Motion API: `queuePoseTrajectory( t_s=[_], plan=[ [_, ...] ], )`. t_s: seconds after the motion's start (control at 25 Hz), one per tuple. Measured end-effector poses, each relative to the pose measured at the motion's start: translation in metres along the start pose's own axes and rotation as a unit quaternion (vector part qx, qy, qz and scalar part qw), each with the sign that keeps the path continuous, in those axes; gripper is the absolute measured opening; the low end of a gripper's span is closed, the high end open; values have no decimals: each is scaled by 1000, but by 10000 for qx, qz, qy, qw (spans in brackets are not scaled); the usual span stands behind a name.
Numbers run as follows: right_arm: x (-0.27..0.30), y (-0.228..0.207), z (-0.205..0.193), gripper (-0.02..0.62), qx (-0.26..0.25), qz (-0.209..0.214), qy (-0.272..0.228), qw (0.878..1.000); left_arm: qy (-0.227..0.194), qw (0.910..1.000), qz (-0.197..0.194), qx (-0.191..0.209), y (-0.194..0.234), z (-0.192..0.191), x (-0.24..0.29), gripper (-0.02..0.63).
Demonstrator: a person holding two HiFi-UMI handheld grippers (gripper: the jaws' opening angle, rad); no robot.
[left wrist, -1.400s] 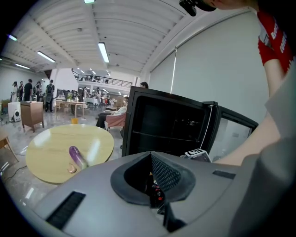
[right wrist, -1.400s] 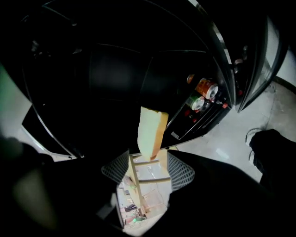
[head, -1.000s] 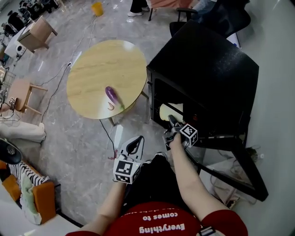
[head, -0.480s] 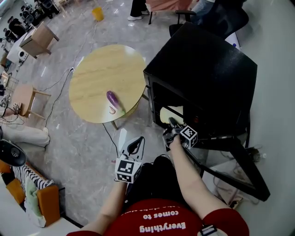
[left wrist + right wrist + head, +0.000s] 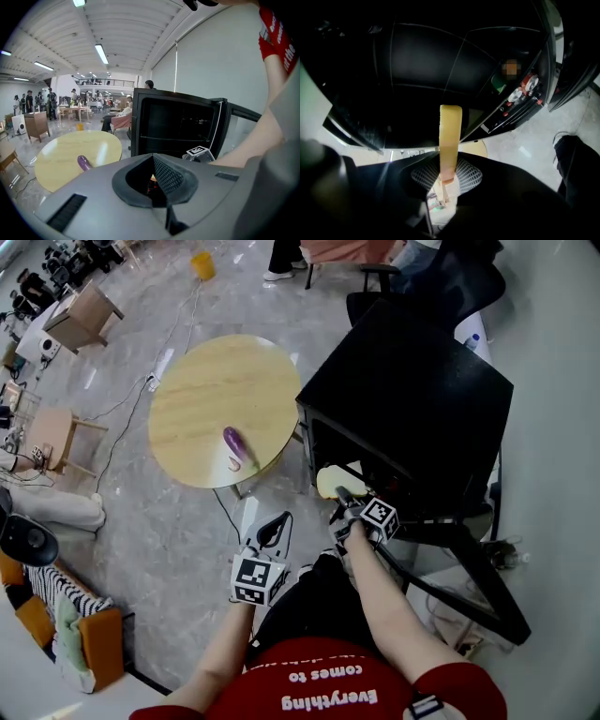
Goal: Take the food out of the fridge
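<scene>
Before the open black fridge, free floor as far as the round table on the left; the open door on the right. Right gripper at the fridge's front edge, jaws just closing, clamped on the lower end of the flat yellow food, upright between them. Left gripper over the floor, jaws together.

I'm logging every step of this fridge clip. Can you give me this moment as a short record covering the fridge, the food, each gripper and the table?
fridge: black fridge, door swung open
right gripper: right gripper at the fridge's opening; its fingers have just been closing and now pinch the flat yellow food
left gripper: left gripper shut, nothing in it, held beside the right one
table: round wooden table left of the fridge
on table: purple eggplant near the edge closest to the fridge
</scene>
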State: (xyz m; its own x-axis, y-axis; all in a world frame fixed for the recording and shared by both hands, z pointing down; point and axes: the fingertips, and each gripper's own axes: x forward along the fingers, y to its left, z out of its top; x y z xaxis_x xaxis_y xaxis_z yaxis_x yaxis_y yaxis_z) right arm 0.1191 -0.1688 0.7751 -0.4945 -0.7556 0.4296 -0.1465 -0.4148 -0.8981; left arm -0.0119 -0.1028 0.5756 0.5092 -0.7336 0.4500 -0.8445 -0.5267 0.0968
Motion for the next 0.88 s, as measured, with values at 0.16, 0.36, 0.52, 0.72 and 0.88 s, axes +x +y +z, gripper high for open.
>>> queuePoseTrajectory(
  t_s=[0.16,0.36,0.52,0.72,0.88],
  plan=[
    [-16,7,-17,95,-10,35,258,9997,20,9999,50,86,2,12,-5,6],
    [-41,13,-44,95,-194,130,805,9965,124,9994,103,313,-1,15,-16,6],
    [-58,23,-62,95,-464,220,1159,9919,91,9992,208,320,3,17,-26,6],
    [-74,44,-83,95,-406,483,1385,9884,91,9989,336,320,8,13,-38,6],
    [-81,70,-97,95,-534,871,1607,9817,4,9986,457,254,15,13,-46,6]
  ],
)
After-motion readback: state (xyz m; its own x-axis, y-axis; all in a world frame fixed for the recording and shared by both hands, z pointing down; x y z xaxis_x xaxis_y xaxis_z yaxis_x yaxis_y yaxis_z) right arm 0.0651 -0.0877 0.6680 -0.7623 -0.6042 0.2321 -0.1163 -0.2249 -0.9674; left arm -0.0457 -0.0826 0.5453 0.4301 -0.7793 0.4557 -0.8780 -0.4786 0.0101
